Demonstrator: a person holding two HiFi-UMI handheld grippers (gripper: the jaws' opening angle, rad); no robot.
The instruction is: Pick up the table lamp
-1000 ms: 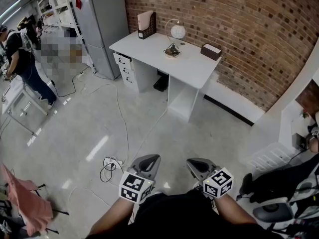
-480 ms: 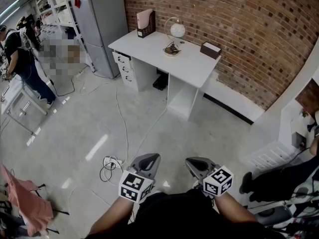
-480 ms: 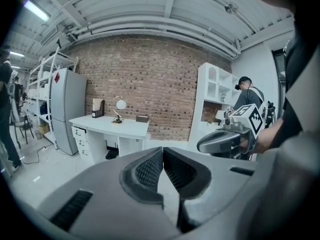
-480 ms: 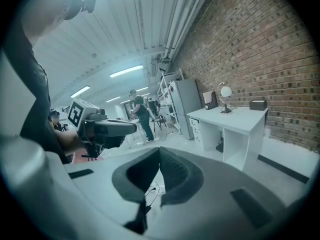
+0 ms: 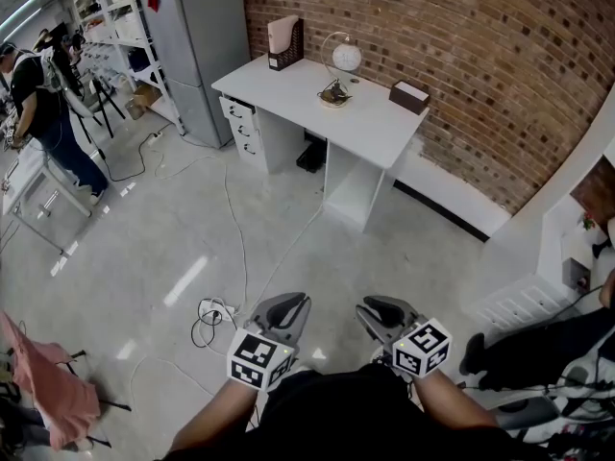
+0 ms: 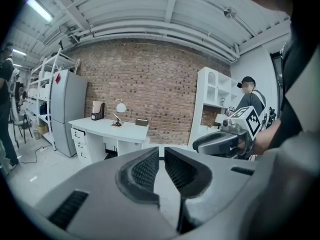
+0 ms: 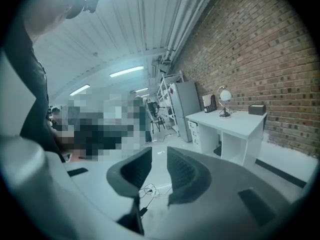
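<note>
You haven't begun the pick. The lamp (image 5: 345, 59) stands upright on the desk (image 5: 380, 128) against the brick wall (image 5: 461, 56), untouched and well apart from you across the floor (image 5: 192, 229). Your left claw (image 5: 291, 307) is clenched, its pads all but together with nothing in them. Your right claw (image 5: 377, 307) is released: its jaws have just been opening, and nothing sits between them. Both hang low by your body. By my reading, everything is left: approach the desk, reach in, close on the lamp, lift it.
</note>
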